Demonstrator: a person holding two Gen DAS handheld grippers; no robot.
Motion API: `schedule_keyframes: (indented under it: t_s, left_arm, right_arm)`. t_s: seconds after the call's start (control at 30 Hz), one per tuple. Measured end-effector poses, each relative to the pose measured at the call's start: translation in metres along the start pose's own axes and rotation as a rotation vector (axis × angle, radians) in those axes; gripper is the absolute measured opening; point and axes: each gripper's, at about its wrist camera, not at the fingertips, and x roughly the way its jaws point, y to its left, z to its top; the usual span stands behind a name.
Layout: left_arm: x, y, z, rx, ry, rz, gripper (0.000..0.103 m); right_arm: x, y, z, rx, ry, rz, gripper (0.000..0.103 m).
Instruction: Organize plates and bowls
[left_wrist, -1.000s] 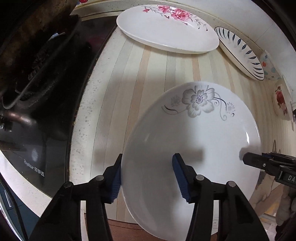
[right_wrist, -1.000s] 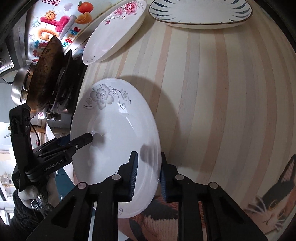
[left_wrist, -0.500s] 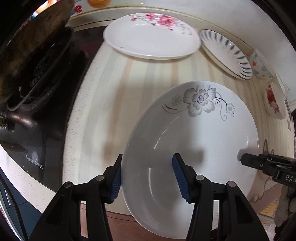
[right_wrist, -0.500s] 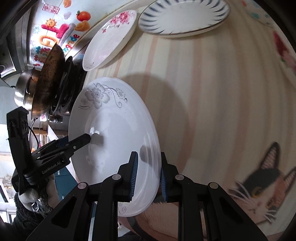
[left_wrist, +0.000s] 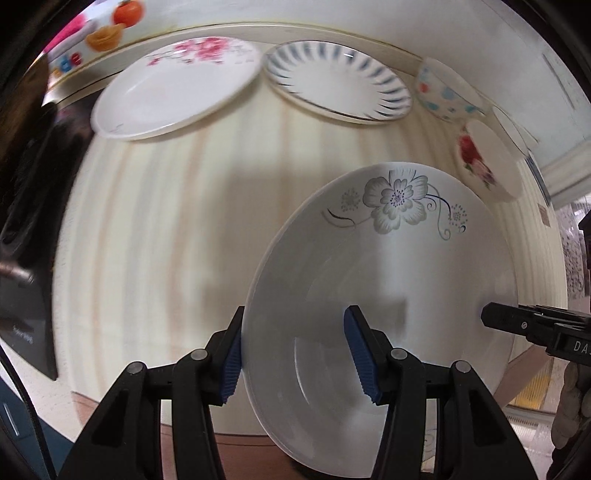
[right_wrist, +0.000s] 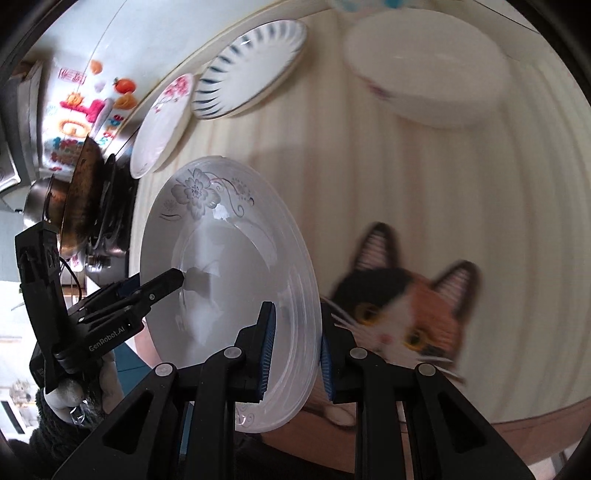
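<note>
A white deep plate with a grey flower (left_wrist: 388, 280) (right_wrist: 221, 266) hangs tilted above the striped counter, gripped from both sides. My left gripper (left_wrist: 295, 356) is shut on its near rim, one blue pad outside and one inside the plate. In the right wrist view, my right gripper (right_wrist: 297, 354) is shut on the opposite rim. Each gripper's tip also shows in the other's view, the right gripper (left_wrist: 517, 325) and the left gripper (right_wrist: 162, 286). A pink-flower plate (left_wrist: 173, 92) (right_wrist: 162, 125) and a blue-striped plate (left_wrist: 340, 88) (right_wrist: 251, 70) lie along the back wall.
A dotted bowl (left_wrist: 443, 92) and a rose-printed bowl (left_wrist: 487, 162) stand at the back right. The right wrist view shows a white bowl (right_wrist: 424, 70) ahead and a cat-face mat (right_wrist: 402, 306) below. A dark wok (right_wrist: 77, 199) and stove (left_wrist: 26, 295) are to the left.
Both grippers have carried the grey-flower plate rightward along the counter, away from the stove. The bowls and the cat mat have come further into view. The background is motion-blurred.
</note>
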Motion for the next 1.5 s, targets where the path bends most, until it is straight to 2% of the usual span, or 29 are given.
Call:
schedule_keyframes:
  t_s: [0.2, 0.47, 0.8, 1.2, 1.27, 1.33, 1.4, 1.47, 1.5]
  left_arm:
    - [0.010, -0.031, 0.009, 0.057, 0.011, -0.010, 0.049]
    - [0.023, -0.047, 0.019, 0.089, 0.019, 0.002, 0.049]
    - [0.047, -0.058, 0.034, 0.092, 0.034, 0.010, 0.049]
    - [0.048, -0.049, 0.027, 0.112, 0.028, -0.018, 0.049]
    - [0.037, -0.045, 0.030, 0.121, 0.006, -0.012, 0.049]
    - [0.017, -0.036, 0.036, 0.117, -0.037, -0.009, 0.049]
    - [-0.008, -0.020, 0.045, 0.092, -0.099, -0.006, 0.049]
    - [-0.026, -0.003, 0.054, 0.062, -0.148, 0.008, 0.049]
    - [-0.036, 0.010, 0.062, 0.035, -0.173, 0.019, 0.049]
  right_arm:
    - [-0.008, -0.039, -0.008, 0.063, -0.010, -0.001, 0.024]
    - [-0.003, -0.073, -0.010, 0.120, -0.014, 0.011, 0.024]
    - [0.004, -0.077, -0.004, 0.141, -0.009, 0.003, 0.024]
    - [0.003, -0.068, -0.008, 0.168, -0.015, -0.021, 0.026]
    - [-0.010, -0.071, -0.010, 0.193, -0.036, -0.005, 0.030]
    - [-0.025, -0.070, -0.011, 0.207, -0.055, -0.033, 0.035]
    - [-0.046, -0.057, -0.007, 0.208, -0.089, -0.040, 0.037]
    - [-0.060, -0.034, 0.004, 0.191, -0.121, -0.019, 0.047]
    - [-0.064, -0.023, 0.011, 0.178, -0.133, -0.008, 0.049]
